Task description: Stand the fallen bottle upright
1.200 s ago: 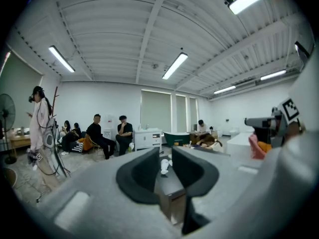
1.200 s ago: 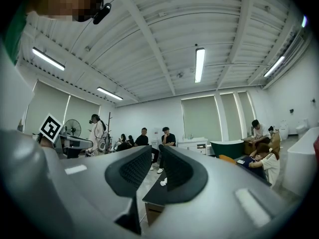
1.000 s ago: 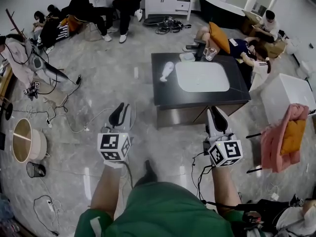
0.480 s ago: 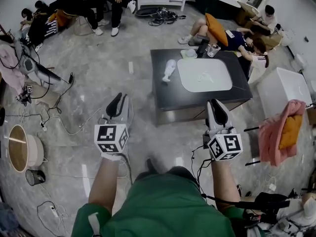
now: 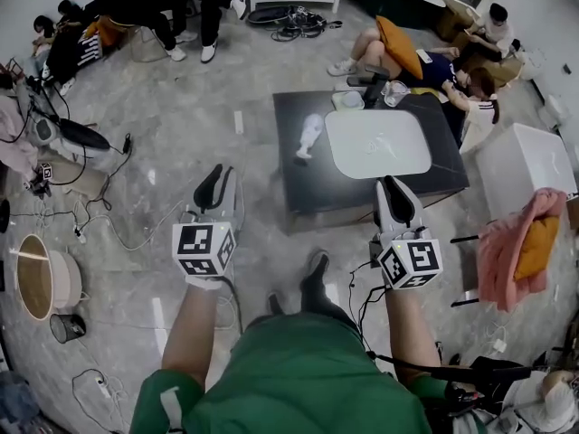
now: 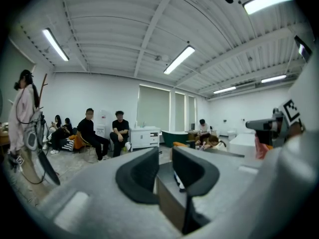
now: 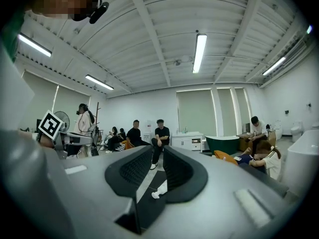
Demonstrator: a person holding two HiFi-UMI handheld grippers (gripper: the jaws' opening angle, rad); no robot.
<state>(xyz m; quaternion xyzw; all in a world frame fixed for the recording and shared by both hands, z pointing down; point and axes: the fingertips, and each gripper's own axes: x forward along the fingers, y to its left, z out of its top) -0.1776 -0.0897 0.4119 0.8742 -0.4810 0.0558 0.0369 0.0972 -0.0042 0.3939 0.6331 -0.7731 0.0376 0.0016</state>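
A white bottle lies on its side on the left part of a black table, beside a white basin. Both grippers hover over the floor short of the table's near edge. The left gripper is left of the table, its jaws drawn close with nothing between them. At the table's near edge, the right gripper is also shut and empty. In the right gripper view the bottle shows far off through the narrow slit of the right gripper. The left gripper points at the table corner.
Several people sit along the far wall and beside the table's far right corner. Cables trail over the floor at left, near a round bin. A white box and a chair with pink cloth stand to the right.
The view has closed in on the table, which now sits nearer and lower in frame. A foot has stepped forward. Both grippers keep their pose and stay shut.
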